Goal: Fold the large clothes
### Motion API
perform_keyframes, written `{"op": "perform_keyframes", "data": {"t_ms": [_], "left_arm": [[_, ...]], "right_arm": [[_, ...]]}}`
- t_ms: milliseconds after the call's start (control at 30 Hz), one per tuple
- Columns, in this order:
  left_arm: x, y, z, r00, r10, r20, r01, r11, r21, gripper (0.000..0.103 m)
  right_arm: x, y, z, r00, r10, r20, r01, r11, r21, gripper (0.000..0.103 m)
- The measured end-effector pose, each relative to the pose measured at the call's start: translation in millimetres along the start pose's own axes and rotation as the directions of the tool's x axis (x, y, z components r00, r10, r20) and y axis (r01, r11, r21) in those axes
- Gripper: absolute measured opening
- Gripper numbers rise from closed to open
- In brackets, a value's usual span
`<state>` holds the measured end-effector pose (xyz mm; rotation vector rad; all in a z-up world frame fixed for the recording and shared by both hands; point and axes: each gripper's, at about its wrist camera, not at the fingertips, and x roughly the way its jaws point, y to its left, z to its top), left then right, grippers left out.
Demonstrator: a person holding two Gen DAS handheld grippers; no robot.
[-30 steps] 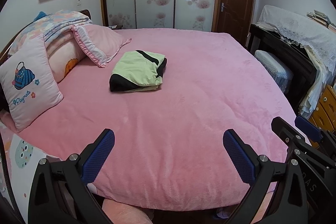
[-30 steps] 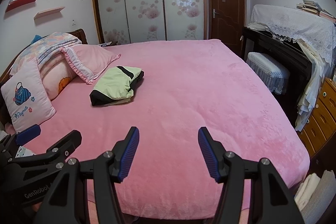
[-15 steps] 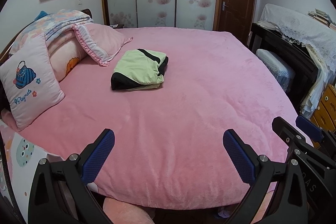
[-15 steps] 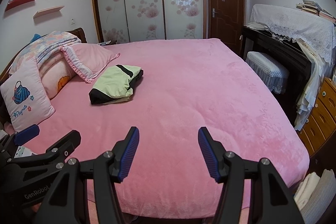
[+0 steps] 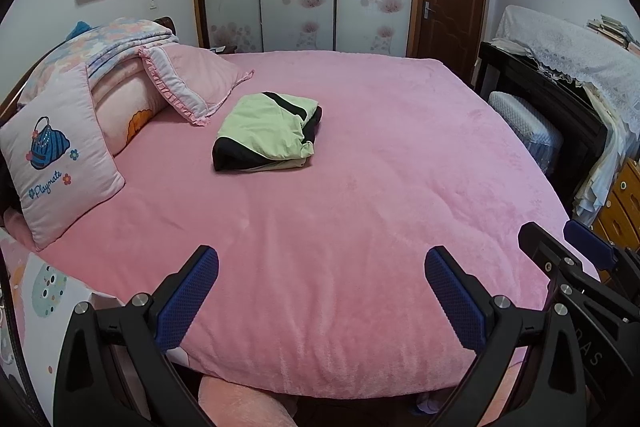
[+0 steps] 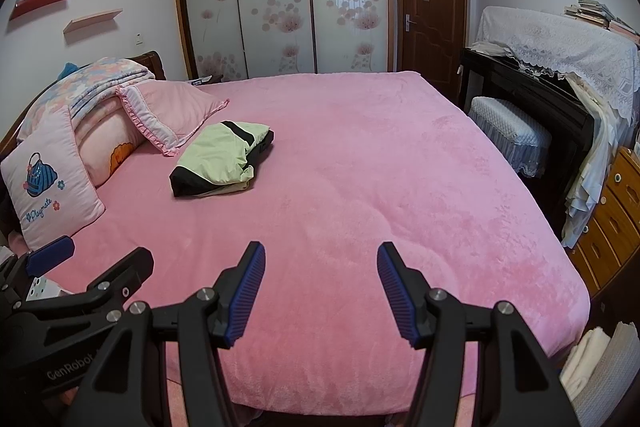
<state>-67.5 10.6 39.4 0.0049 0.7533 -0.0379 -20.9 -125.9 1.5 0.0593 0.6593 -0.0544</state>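
Pink blanket (image 5: 360,207) is carrying the folded green-black garment (image 5: 268,131) upper left; left gripper (image 5: 320,291) and right gripper (image 6: 320,287) are hovering, jaws spread wide, gripping nothing.

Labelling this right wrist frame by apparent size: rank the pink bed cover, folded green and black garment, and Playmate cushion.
1. Pink bed cover, by far.
2 and 3. Playmate cushion and folded green and black garment look alike; unsure, not ranked.
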Motion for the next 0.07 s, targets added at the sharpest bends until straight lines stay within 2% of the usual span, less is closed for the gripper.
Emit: {"op": "perform_keyframes", "data": {"t_ms": [67], "left_arm": [[0.0, 0.6, 0.2, 1.000, -0.001, -0.003, 0.001, 1.000, -0.002, 0.102]], "right_arm": [[0.0, 0.0, 0.4, 1.000, 0.000, 0.000, 0.000, 1.000, 0.000, 0.059]]}}
